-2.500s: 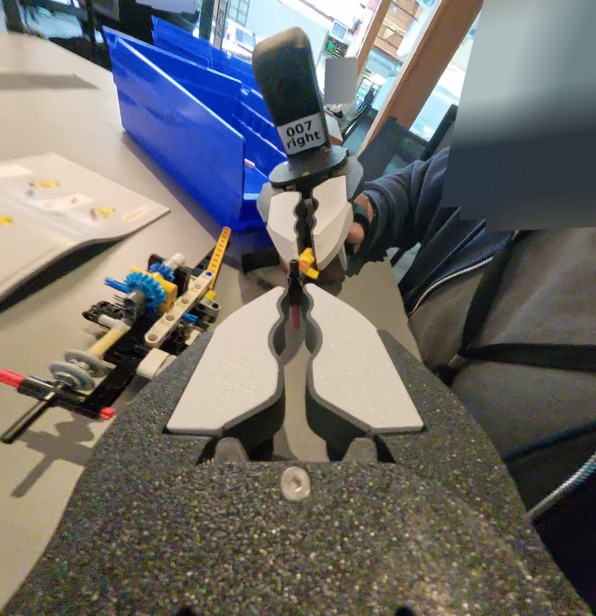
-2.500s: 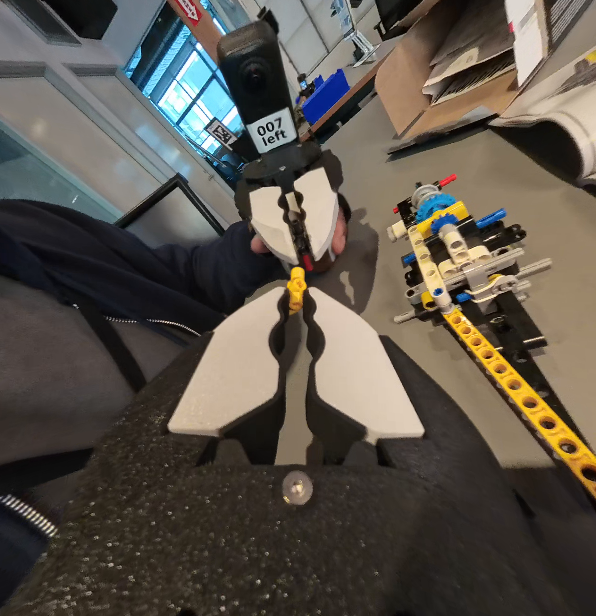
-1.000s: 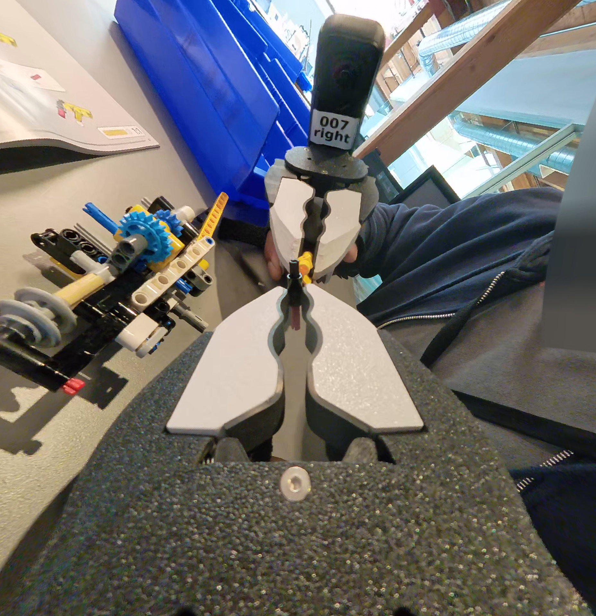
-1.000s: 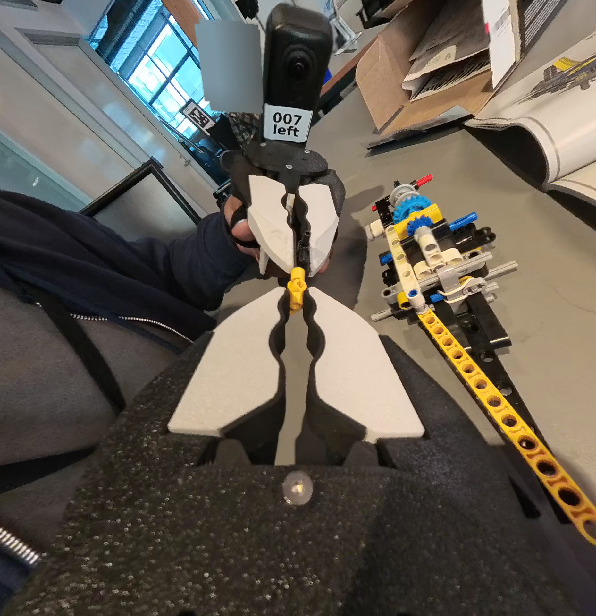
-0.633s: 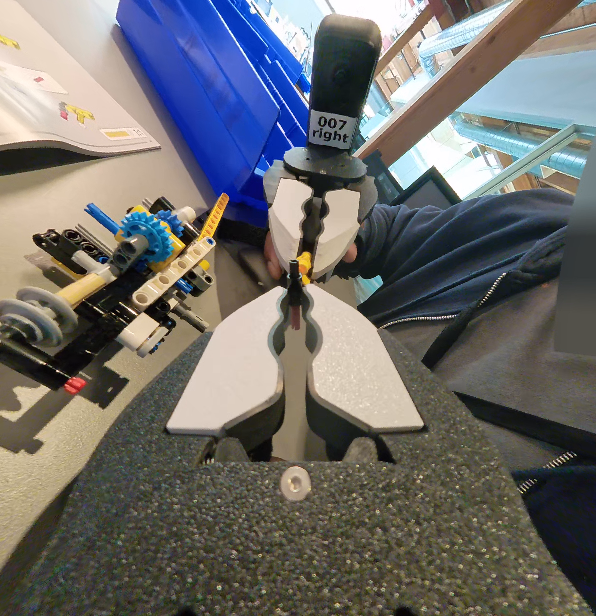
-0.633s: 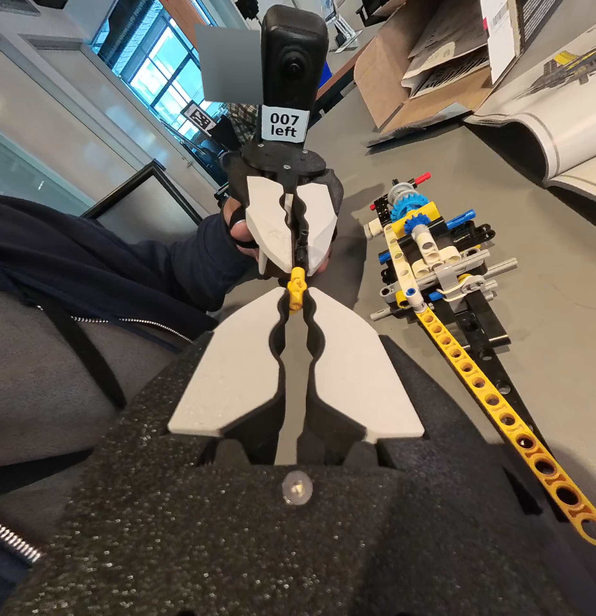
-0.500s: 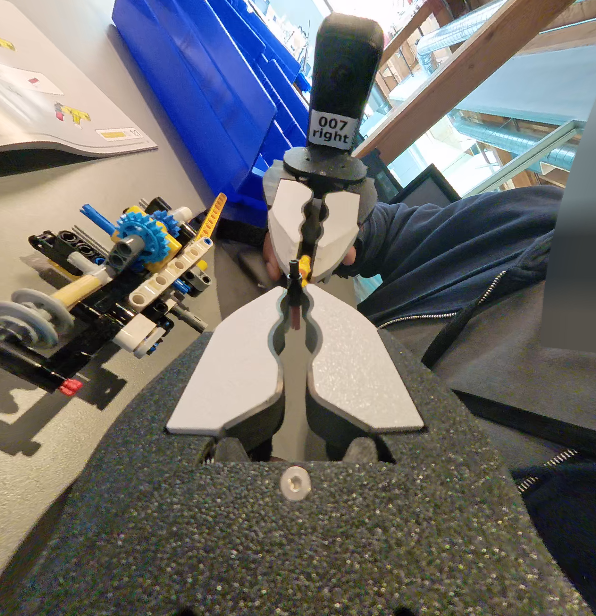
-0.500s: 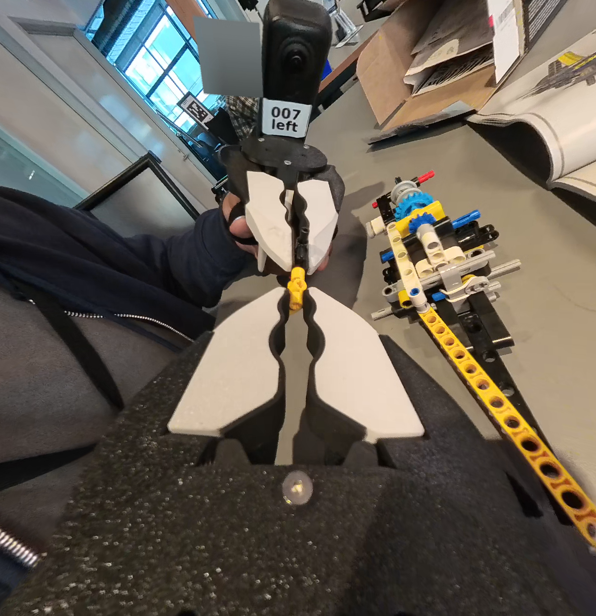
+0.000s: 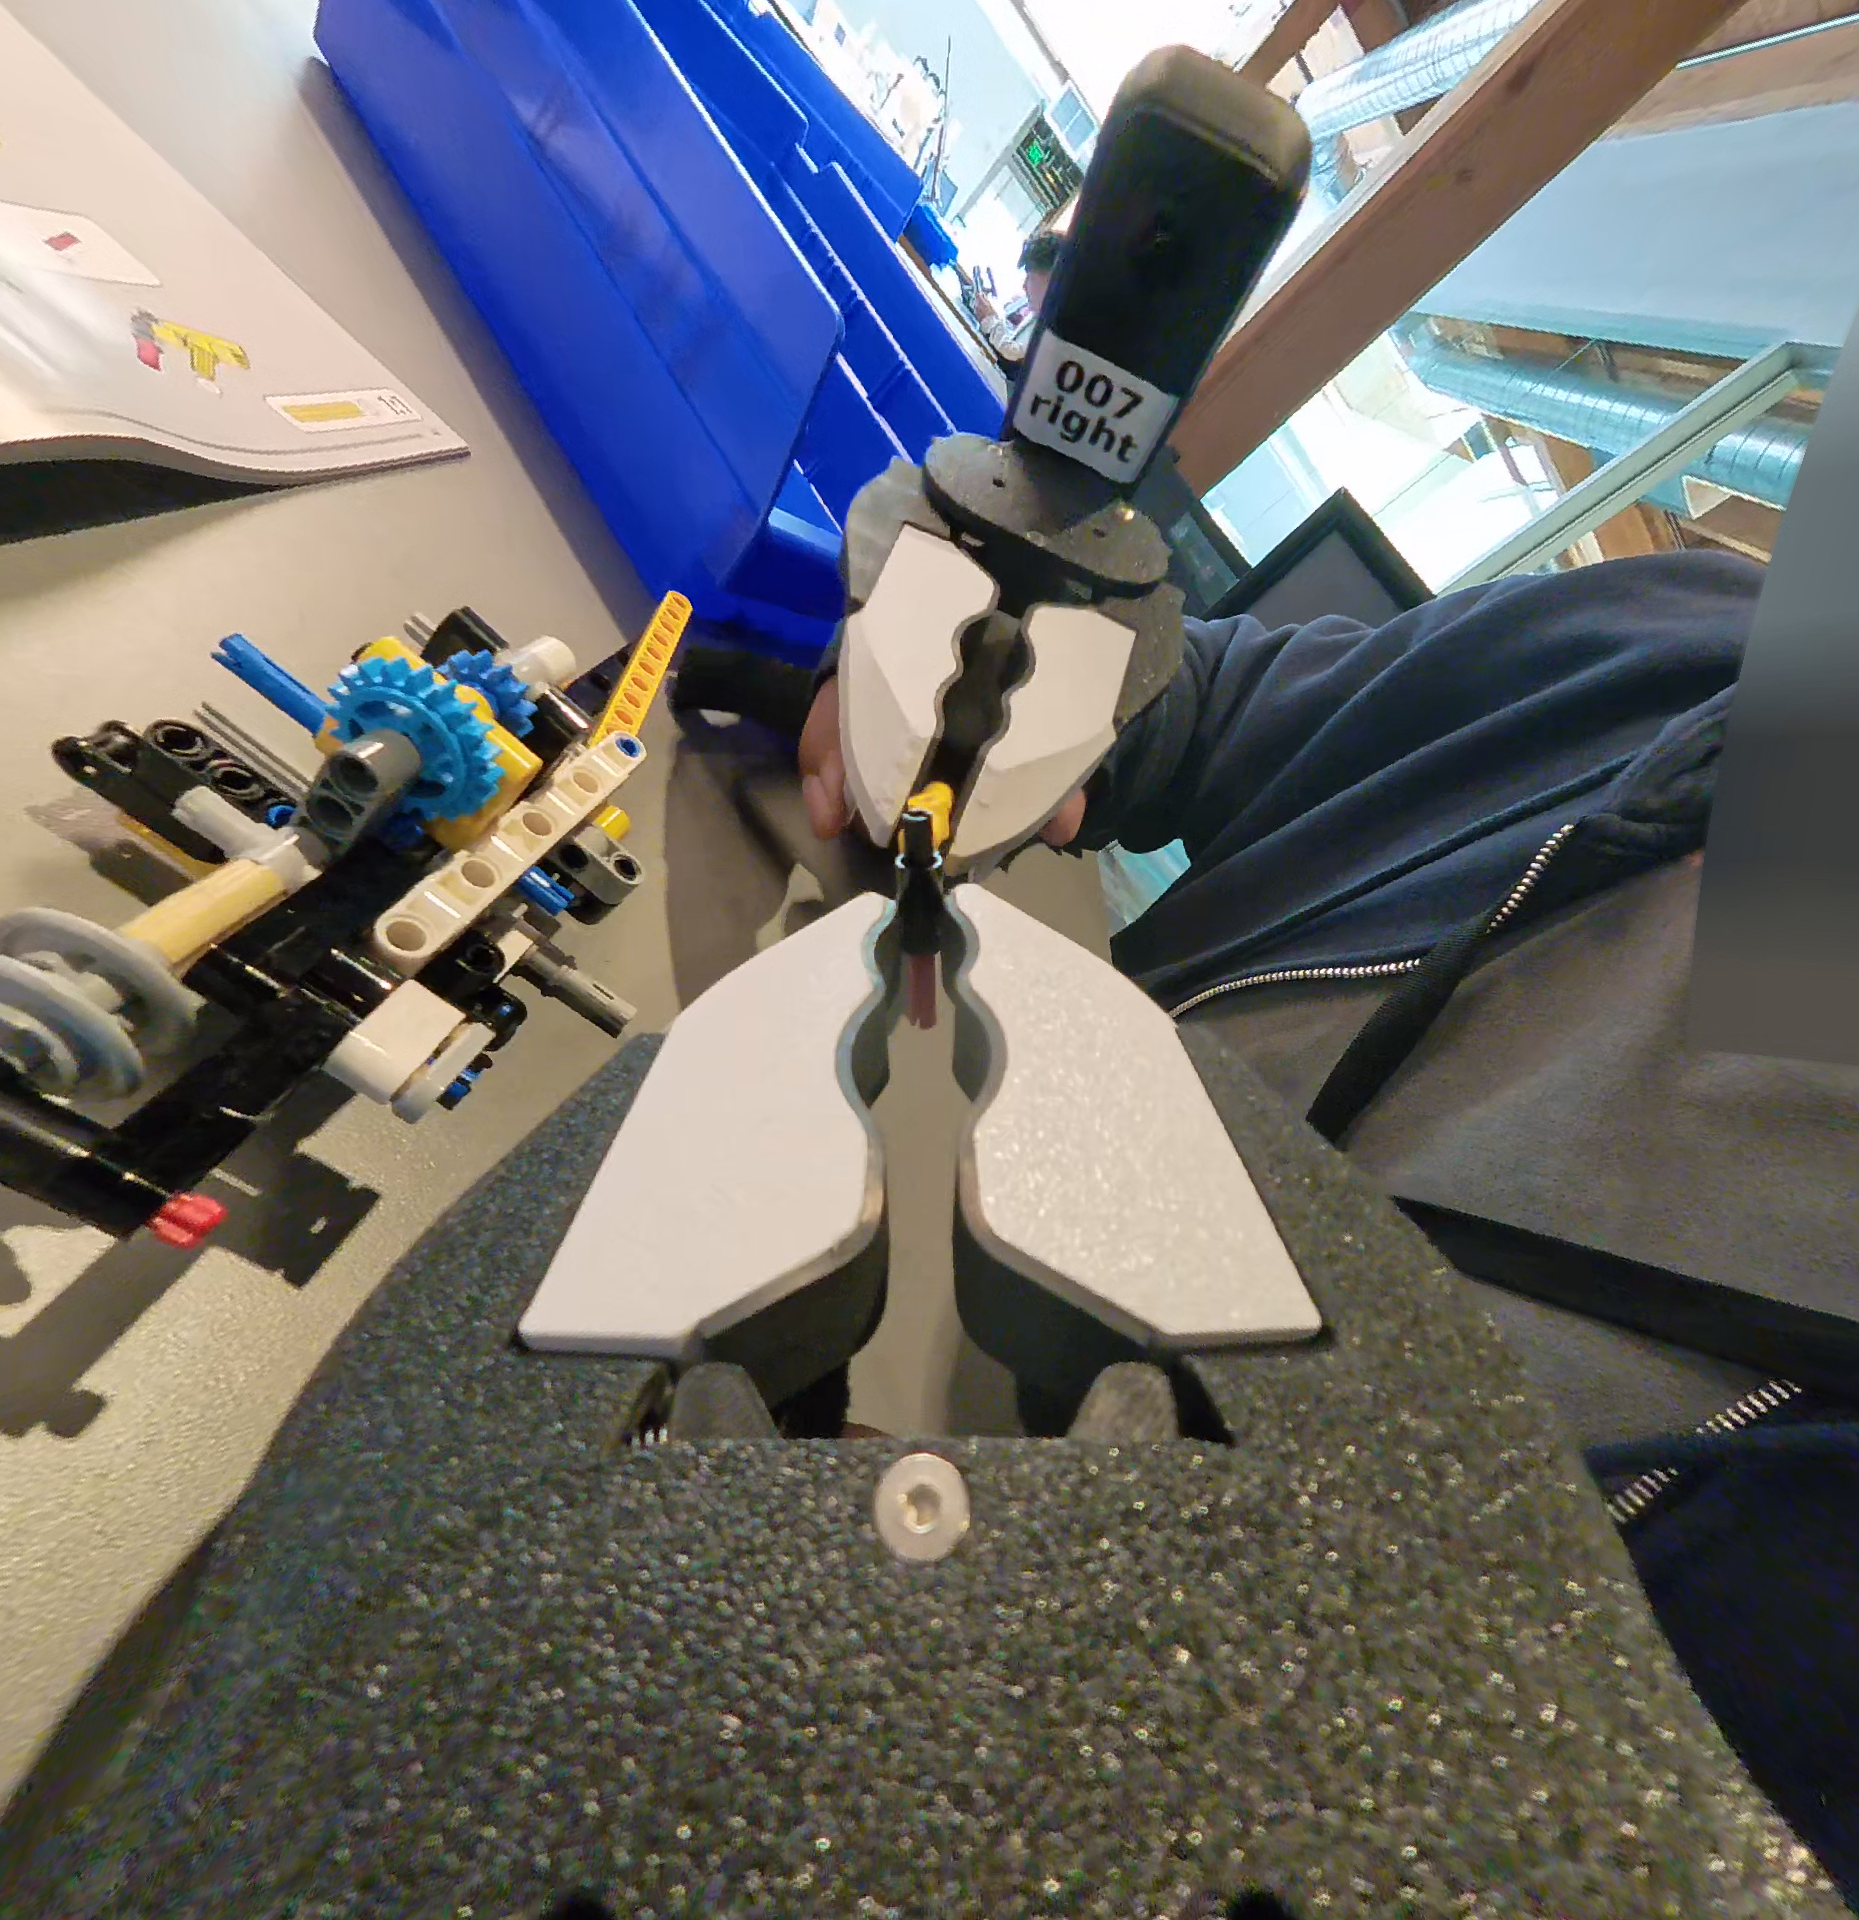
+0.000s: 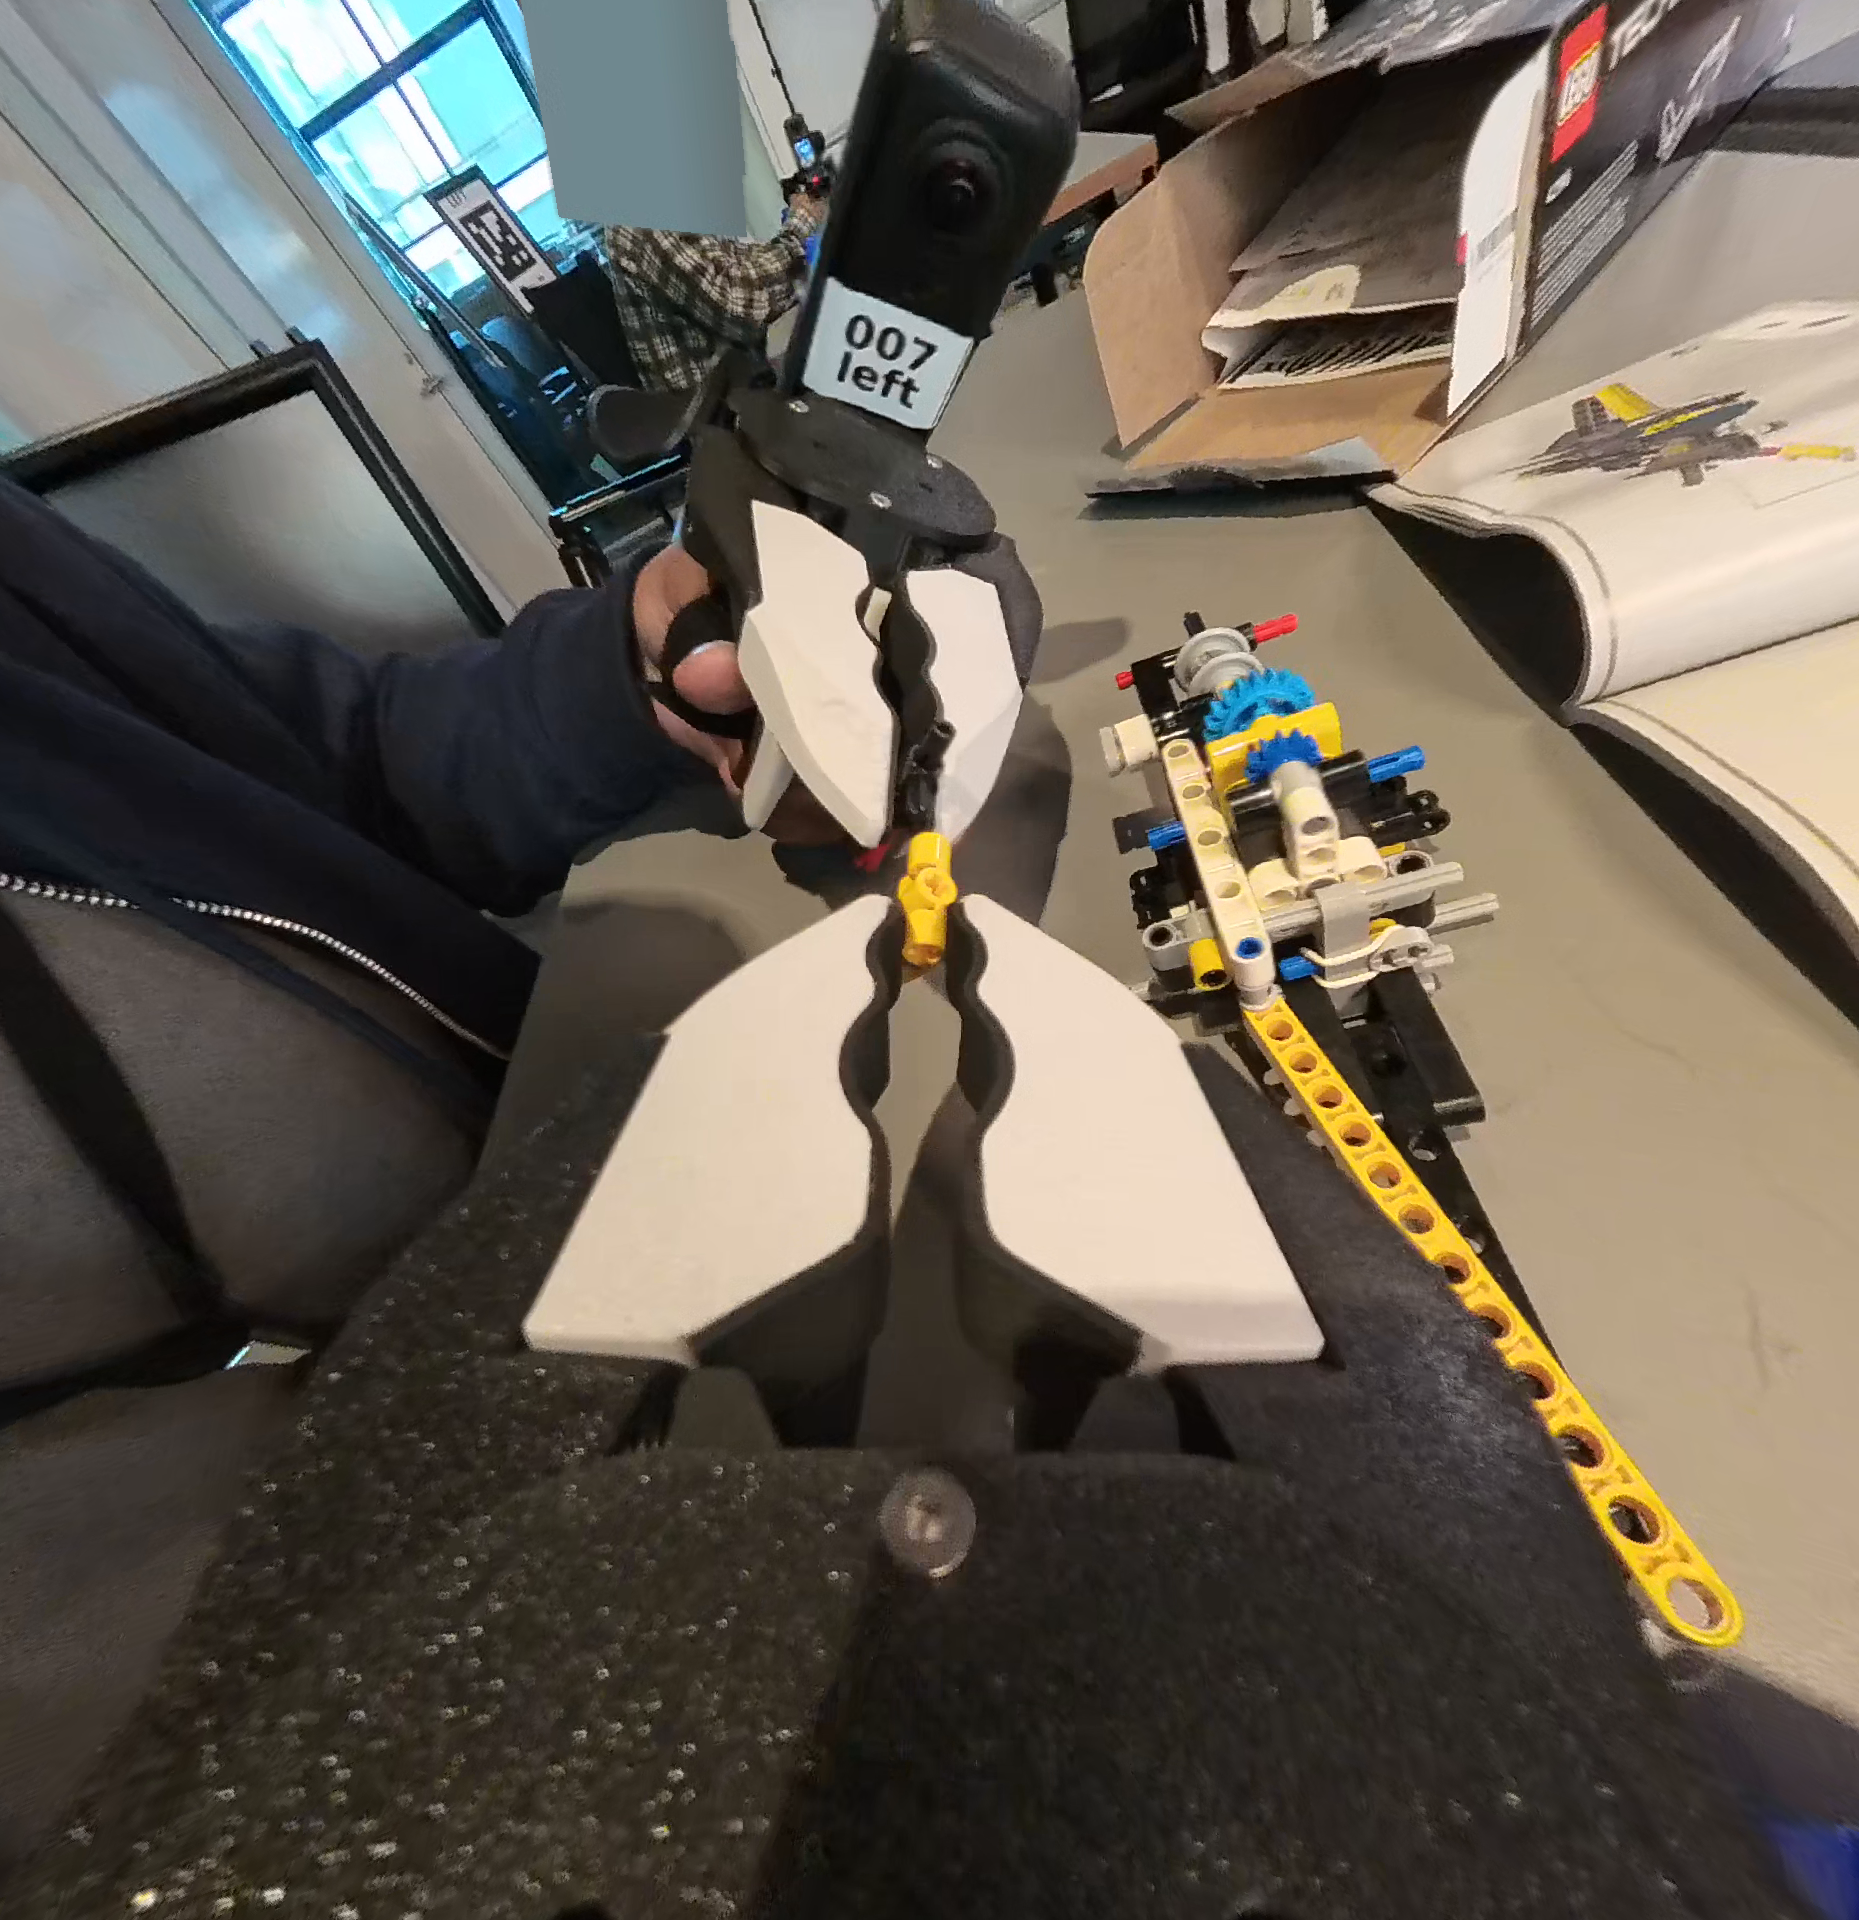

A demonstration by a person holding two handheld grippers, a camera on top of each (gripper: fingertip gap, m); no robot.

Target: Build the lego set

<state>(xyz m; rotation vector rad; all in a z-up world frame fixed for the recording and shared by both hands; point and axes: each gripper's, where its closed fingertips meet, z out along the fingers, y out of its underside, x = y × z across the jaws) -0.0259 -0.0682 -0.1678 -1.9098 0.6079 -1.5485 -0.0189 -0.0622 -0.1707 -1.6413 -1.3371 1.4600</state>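
My left gripper [image 9: 920, 914] is shut on a thin black axle with a dark red end [image 9: 917, 935]. My right gripper [image 10: 925, 925] is shut on a small yellow connector [image 10: 925, 899]. The two grippers face each other tip to tip above the grey table. The axle's tip meets the yellow connector [image 9: 930, 805] held in the right gripper [image 9: 940, 831]. In the right wrist view the left gripper [image 10: 904, 821] is tilted, its axle [image 10: 920, 779] pointing down at the connector. The partly built lego model [image 9: 385, 862] lies on the table beside them, and it also shows in the right wrist view [image 10: 1289, 862].
A long yellow beam [image 10: 1424, 1247] sticks out of the model towards my right gripper. An open instruction booklet [image 10: 1683, 540] and a cardboard box [image 10: 1320, 312] lie beyond it. Blue bins [image 9: 613, 260] stand at the back. The person's dark sleeves and lap are close by. Both grippers' tips are close together, under 4 cm apart.
Both grippers stay shut on their pieces. The left gripper has tilted relative to the right one, and the axle tip and the yellow connector stay close together.
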